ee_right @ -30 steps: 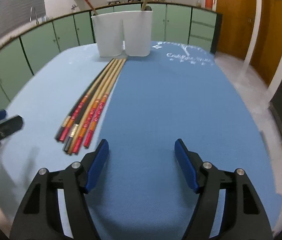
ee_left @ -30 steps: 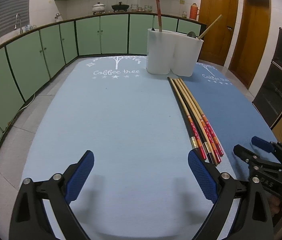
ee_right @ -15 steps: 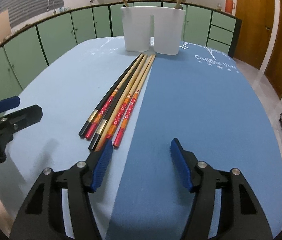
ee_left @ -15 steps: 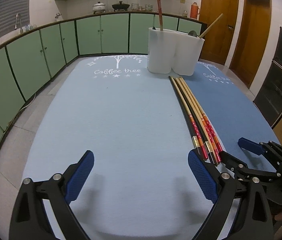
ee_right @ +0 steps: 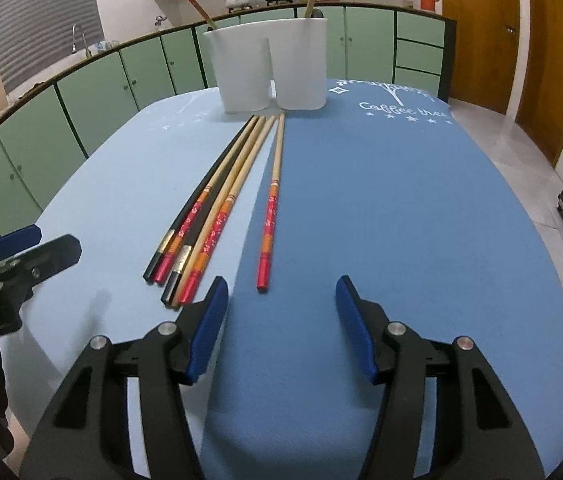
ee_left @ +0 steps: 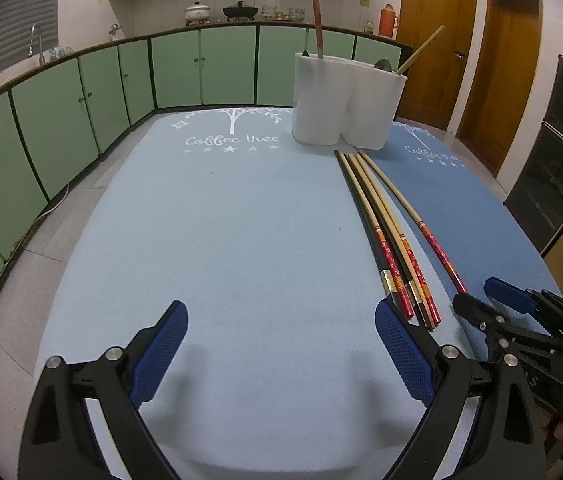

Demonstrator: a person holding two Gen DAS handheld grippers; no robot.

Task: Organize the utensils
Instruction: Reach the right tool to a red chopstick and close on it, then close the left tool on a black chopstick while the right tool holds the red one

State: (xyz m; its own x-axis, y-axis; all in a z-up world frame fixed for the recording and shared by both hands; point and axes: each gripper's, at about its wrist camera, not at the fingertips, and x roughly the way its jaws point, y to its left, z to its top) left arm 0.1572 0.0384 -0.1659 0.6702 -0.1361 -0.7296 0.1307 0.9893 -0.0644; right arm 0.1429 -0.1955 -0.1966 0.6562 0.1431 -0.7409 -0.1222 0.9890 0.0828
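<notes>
Holder (ee_right: 269, 64) hides utensil (ee_right: 195, 2) bottoms; contents unclear.

I see the surface (ee_left: 221, 240) covered by two blue mats, lighter one (ee_right: 121, 184) and darker one (ee_right: 401, 200). Ahead of my fingers lie bundled chopsticks (ee_right: 209, 216), one chopstick (ee_right: 271, 204) slightly apart, and beyond them a white twin-cup holder (ee_right: 269, 64) stands.

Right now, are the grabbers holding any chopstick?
No. The left gripper and right gripper are both open; the chopsticks lie on the mat.
</notes>
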